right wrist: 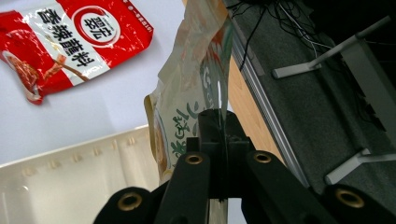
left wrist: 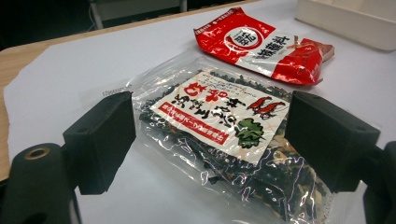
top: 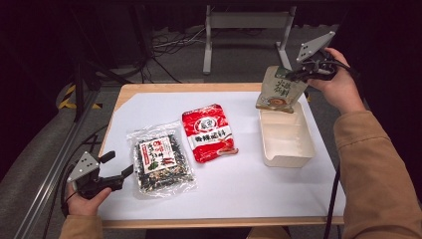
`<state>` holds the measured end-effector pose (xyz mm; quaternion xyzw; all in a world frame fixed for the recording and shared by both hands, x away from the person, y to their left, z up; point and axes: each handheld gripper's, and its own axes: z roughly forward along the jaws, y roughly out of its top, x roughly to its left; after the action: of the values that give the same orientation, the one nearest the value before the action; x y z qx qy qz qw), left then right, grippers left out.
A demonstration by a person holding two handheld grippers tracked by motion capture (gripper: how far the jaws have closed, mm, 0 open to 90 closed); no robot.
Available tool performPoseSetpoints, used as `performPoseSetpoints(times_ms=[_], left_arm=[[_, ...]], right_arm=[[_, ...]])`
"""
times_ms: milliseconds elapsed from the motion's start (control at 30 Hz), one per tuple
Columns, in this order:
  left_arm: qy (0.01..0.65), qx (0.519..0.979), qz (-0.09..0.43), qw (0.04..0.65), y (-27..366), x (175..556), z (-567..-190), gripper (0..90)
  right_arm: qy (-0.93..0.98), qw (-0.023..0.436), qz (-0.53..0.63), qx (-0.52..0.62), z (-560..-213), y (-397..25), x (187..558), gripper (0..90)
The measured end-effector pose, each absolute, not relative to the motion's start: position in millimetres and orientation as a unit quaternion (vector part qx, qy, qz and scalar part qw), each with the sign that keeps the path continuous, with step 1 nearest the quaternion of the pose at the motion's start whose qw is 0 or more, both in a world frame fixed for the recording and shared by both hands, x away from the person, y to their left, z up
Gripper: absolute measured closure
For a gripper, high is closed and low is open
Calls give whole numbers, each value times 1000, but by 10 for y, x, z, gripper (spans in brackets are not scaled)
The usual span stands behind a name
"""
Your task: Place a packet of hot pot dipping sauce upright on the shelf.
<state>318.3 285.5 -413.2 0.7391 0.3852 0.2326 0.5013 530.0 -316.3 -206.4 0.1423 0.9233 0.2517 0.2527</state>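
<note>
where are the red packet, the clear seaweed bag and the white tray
red packet [top: 208, 132], high view, middle of its front
clear seaweed bag [top: 160, 158], high view, its label
white tray [top: 291, 158], high view, near rim

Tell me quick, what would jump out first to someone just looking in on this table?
The right gripper holds a beige-green packet by its top edge, dangling over the far end of the white tray at the table's right. The red packet lies flat mid-table. Beside it, the clear packet of dark dried pieces lies near the open left gripper.
</note>
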Motion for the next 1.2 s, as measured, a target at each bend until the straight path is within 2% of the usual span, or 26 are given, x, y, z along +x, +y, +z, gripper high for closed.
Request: performPoseSetpoints(times_ms=[633,1200], left_arm=[[386,738,233,502,2861,3179,-4135,166],[386,738,233,502,2861,3179,-4136,167]], right_arm=[[927,268,221,142,-2174,-3254,5471,894],[931,258,212,146,-2348,-3255,5535,892]])
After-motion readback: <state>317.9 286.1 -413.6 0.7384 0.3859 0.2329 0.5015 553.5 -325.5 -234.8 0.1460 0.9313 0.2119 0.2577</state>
